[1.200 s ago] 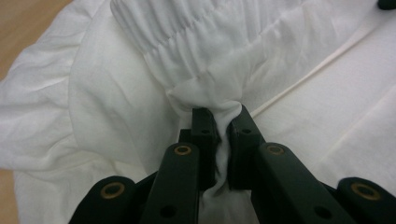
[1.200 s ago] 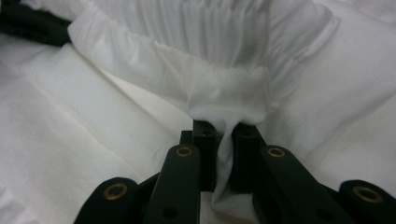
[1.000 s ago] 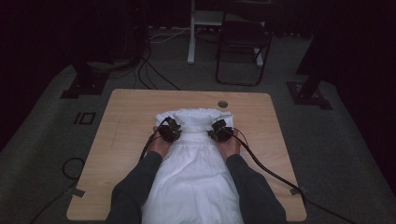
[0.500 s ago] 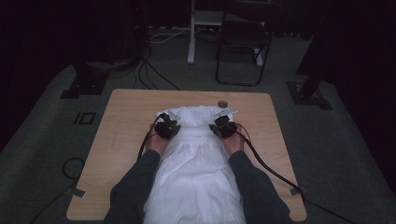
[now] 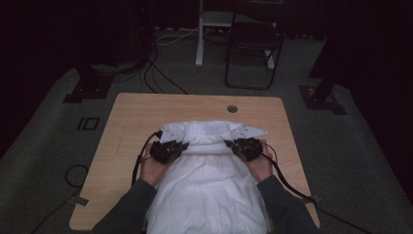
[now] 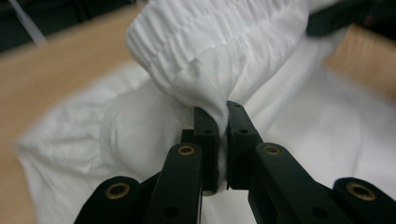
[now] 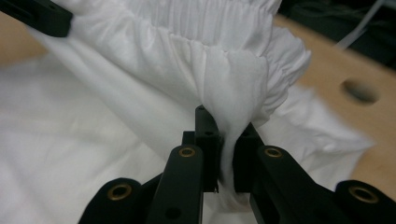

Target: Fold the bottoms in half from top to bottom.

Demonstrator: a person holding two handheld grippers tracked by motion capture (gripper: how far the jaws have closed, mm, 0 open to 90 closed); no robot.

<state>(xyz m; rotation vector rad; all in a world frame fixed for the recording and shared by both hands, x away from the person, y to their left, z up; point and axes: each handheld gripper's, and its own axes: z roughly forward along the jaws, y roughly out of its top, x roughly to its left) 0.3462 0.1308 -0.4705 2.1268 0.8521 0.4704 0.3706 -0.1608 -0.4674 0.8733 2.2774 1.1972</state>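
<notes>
The white cotton garment with a gathered elastic waistband (image 5: 207,170) lies spread down the middle of the light wooden bench (image 5: 131,117), its lower part running off the near edge toward the person. Compared with a second ago, the waistband end is no longer flat at the far side: it now rises in a raised, rounded fold and sits nearer the person, with two pale corners poking out to either side behind it. The left tongs (image 5: 168,150) are clamped on a bunch of the waistband fabric at the left; in the left gripper view the cloth (image 6: 205,60) is pinched tight between the black jaws of those tongs (image 6: 223,140). The right tongs (image 5: 244,146) are likewise closed on the cloth at the right, and the right gripper view shows the gathered band (image 7: 224,56) squeezed between its jaws (image 7: 226,140).

Both hands have drawn back and slightly upward together. This reads as the start of a fold, carrying the top edge over the body of the garment. A round cable hole (image 5: 232,108) lies beyond it, well apart.
</notes>
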